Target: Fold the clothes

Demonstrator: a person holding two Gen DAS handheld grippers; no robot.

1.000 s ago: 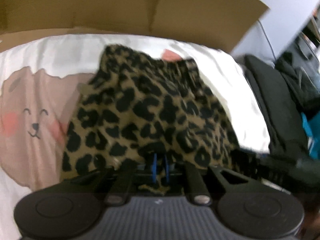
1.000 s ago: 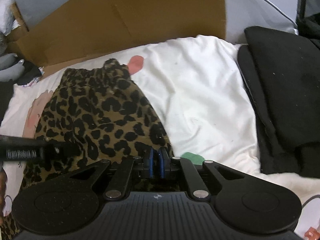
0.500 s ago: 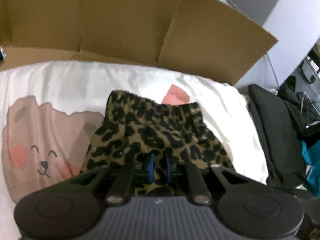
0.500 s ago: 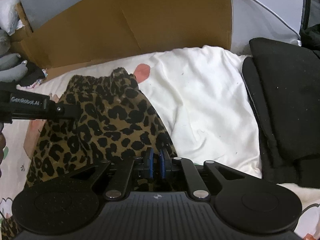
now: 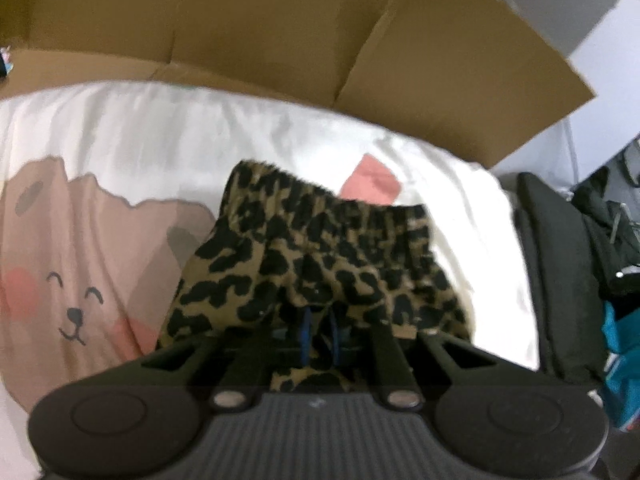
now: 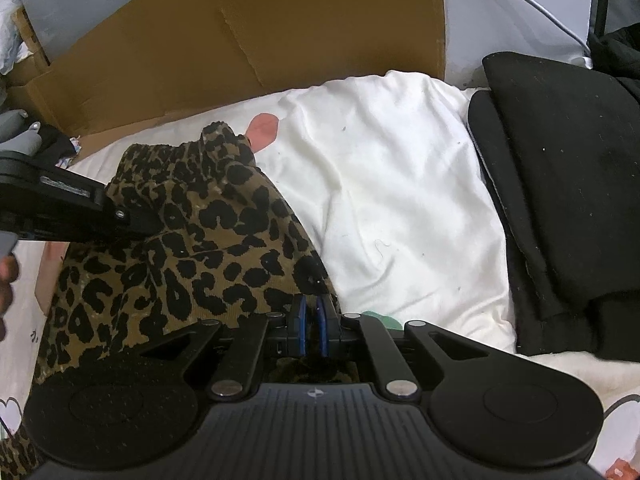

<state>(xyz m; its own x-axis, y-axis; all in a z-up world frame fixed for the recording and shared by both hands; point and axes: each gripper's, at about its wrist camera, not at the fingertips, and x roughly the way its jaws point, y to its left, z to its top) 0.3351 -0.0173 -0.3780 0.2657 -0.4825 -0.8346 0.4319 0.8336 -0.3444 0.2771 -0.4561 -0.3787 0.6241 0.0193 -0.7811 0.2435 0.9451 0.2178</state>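
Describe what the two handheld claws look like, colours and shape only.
Both are alike: the left claw and right claw have matte black bodies with a ribbed centre panel, two round discs at the sides, black linkage bars with silver pins, and blue pads on the fingers.

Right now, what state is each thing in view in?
leopard-print garment: bunched, partly lifted off the bedding, pinched by both grippers.
left gripper: shut on the garment's near edge.
right gripper: shut on the garment's right edge.
white bedding: spread out, wrinkled, bear print showing at left.
cardboard sheet: unfolded, standing behind the bedding.
black clothes: folded, stacked beside the bedding.
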